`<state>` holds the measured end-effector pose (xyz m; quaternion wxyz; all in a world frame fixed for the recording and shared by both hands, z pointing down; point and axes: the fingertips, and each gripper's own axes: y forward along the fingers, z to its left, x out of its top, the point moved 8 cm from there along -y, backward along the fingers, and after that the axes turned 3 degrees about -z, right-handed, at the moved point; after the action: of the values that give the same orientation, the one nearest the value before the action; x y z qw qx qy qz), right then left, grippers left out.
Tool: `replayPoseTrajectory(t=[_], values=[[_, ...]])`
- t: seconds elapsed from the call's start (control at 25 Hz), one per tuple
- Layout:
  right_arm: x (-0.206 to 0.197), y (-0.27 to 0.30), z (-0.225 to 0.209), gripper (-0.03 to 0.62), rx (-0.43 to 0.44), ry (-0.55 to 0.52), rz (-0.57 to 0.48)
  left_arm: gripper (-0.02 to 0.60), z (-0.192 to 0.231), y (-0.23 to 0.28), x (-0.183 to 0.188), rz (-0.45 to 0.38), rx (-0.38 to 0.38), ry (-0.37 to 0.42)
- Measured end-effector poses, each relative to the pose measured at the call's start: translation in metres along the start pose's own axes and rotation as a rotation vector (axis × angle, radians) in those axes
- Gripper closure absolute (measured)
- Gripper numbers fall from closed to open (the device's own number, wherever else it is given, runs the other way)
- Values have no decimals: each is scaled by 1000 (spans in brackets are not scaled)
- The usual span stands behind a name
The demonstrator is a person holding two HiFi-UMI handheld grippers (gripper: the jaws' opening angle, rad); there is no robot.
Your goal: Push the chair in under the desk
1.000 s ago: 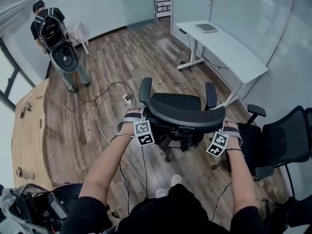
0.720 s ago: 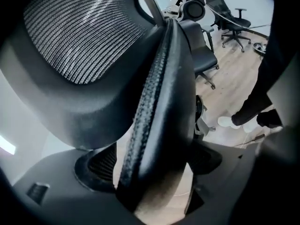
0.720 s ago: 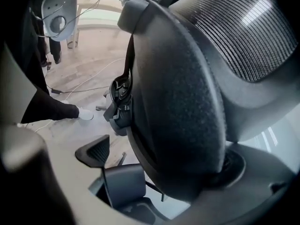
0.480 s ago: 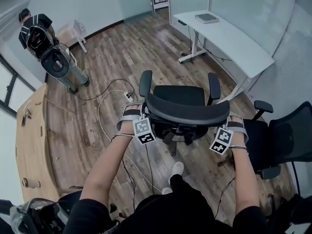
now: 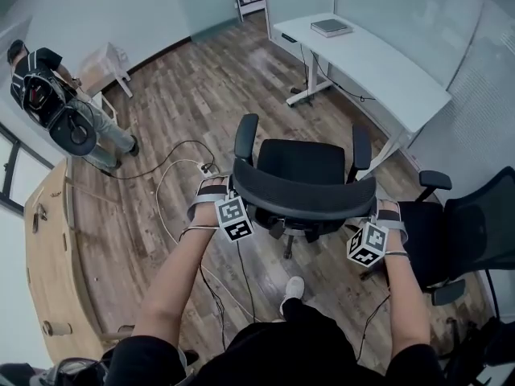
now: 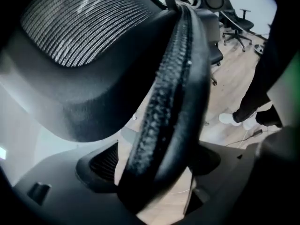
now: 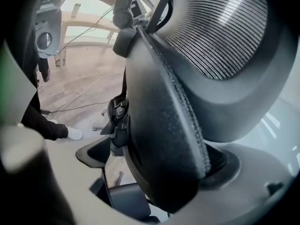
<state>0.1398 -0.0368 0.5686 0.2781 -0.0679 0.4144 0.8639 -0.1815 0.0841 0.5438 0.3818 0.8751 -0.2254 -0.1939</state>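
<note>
The black mesh office chair (image 5: pixel 302 167) stands on the wood floor, its seat facing the white desk (image 5: pixel 378 71) beyond it. My left gripper (image 5: pixel 233 195) straddles the left end of the backrest (image 5: pixel 304 199), and my right gripper (image 5: pixel 375 214) straddles the right end. In the left gripper view the backrest's padded rim (image 6: pixel 164 107) runs between the jaws of the left gripper (image 6: pixel 154 172), which have just been closing; floor shows beside the left pad. In the right gripper view the backrest (image 7: pixel 164 139) fills most of the span of the right gripper (image 7: pixel 159 168), with a gap at the left pad.
A second black chair (image 5: pixel 463 227) stands close on the right. A book (image 5: pixel 331 27) lies on the desk's far end. Cables (image 5: pixel 181 167) trail over the floor to the left. A person (image 5: pixel 48 95) with equipment stands far left beside a wooden table (image 5: pixel 48 248).
The chair and both grippers have moved forward towards the desk. I have stepped after it. The person at the far left has drifted further left in view.
</note>
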Motion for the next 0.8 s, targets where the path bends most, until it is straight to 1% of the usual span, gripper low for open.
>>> replayPoseTrajectory(t=[0.08, 0.28, 0.36, 0.48, 0.6, 0.8], values=[[-6, 5, -6, 14, -4, 5, 3, 137, 9, 12, 8, 0, -32, 8], [-17, 21, -31, 23, -53, 27, -5, 137, 27, 32, 24, -25, -47, 28], [-25, 26, -40, 51, -56, 19, 5, 137, 32, 39, 32, -28, -30, 36], [-29, 35, -51, 76, -67, 28, 18, 137, 46, 51, 39, -33, 27, 47], [-32, 44, -60, 75, -72, 34, 27, 137, 55, 64, 44, -31, 19, 45], [-34, 60, -75, 75, -40, 42, 65, 138, 80, 87, 51, -43, 18, 52]])
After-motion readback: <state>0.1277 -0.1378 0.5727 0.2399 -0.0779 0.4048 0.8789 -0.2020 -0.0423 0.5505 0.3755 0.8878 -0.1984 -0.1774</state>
